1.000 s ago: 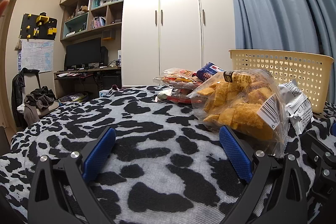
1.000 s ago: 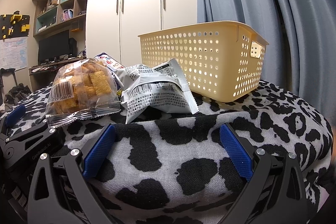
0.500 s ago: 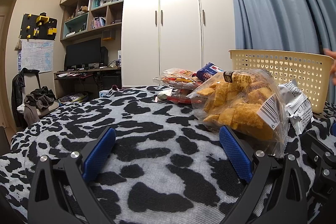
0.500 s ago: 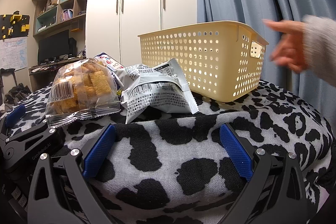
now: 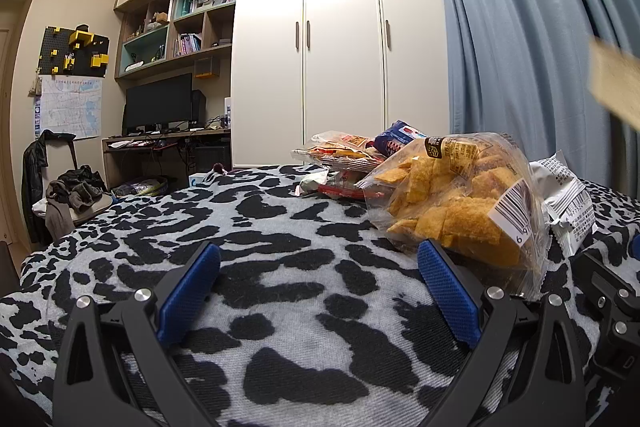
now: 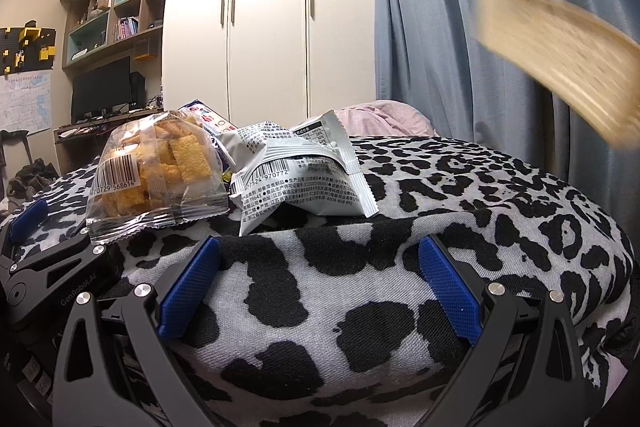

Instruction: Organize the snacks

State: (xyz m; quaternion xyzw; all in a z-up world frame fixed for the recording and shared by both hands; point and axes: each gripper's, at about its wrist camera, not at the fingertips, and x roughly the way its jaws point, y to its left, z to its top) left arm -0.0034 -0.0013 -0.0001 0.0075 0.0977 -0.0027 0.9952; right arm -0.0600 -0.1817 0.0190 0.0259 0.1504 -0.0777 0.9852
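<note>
Both claws spread apart, empty: left gripper point(image 5: 318, 287), right gripper point(image 6: 318, 285). Clear cracker bag point(image 6: 156, 173) centre-left, grey packet point(image 6: 304, 171) touching it; blurred basket point(image 6: 560, 59) airborne upper right.

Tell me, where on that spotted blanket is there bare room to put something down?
The blanket is bare left of the clear bag of orange crackers, out to its left edge. It is also bare right of the silver packet, toward the curtain. Both open tongs, left and right, have bare fabric between them. The snacks crowd together mid-blanket.
</note>
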